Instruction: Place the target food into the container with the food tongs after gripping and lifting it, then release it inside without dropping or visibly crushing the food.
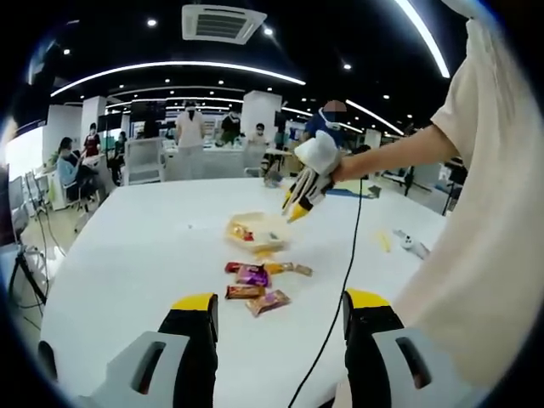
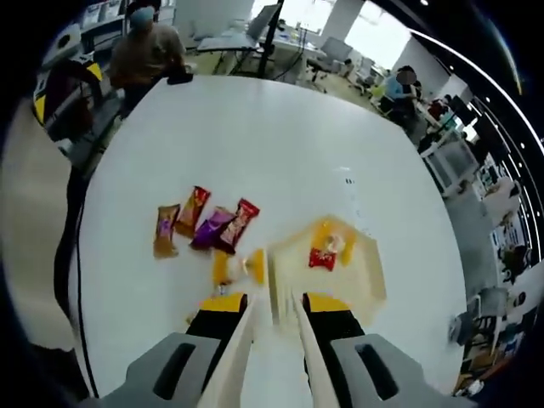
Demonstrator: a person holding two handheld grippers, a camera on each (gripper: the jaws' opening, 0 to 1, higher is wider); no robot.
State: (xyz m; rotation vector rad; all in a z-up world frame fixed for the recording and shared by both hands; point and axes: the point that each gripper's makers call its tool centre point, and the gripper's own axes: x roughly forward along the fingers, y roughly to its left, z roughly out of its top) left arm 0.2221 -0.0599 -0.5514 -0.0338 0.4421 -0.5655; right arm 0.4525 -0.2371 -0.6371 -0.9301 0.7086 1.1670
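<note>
Right gripper view — snacks (image 2: 325,252) in container (image 2: 365,276)

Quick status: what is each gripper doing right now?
Left gripper: open, holding nothing, above the table.
Right gripper: shut on the tongs, tips apart, over the container.

Container (image 2: 340,268) on the table (image 2: 280,144), two wrapped snacks (image 2: 323,253) inside it, one wrapped snack (image 2: 231,265) just beside its wall, four more packets (image 2: 204,225) in a loose row further out on the table, tongs (image 2: 270,340) reaching toward the container's near wall
</note>
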